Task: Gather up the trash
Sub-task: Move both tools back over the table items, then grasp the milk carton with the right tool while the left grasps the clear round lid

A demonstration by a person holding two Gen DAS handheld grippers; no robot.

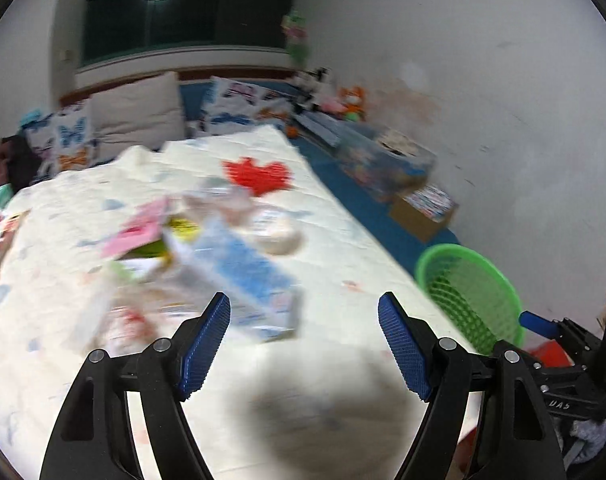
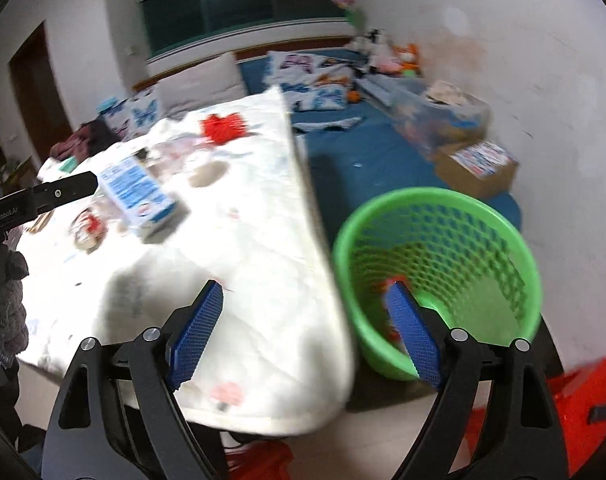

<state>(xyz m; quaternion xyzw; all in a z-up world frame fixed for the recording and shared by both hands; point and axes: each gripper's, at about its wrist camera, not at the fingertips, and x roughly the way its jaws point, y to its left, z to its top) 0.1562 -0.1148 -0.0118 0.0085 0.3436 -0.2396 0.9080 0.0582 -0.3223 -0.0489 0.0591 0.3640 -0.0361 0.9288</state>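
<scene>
Left gripper (image 1: 304, 316): jaws spread wide, nothing between, over the cream quilt (image 1: 343, 248). Right gripper (image 2: 305, 304): likewise released and empty, straddling quilt edge and green basket (image 2: 443, 200). Blue-and-white carton (image 1: 243, 280) lies ahead amid blurred litter, possibly wrappers. Something red sits in the basket bottom.

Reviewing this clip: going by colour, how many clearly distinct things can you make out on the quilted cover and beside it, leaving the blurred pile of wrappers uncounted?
Green: 1, the mesh basket
Blue and white: 1, the carton
Red: 1, the spiky piece
Pink: 1, the packet
Total: 4
The remaining blurred litter cannot be counted.
</scene>
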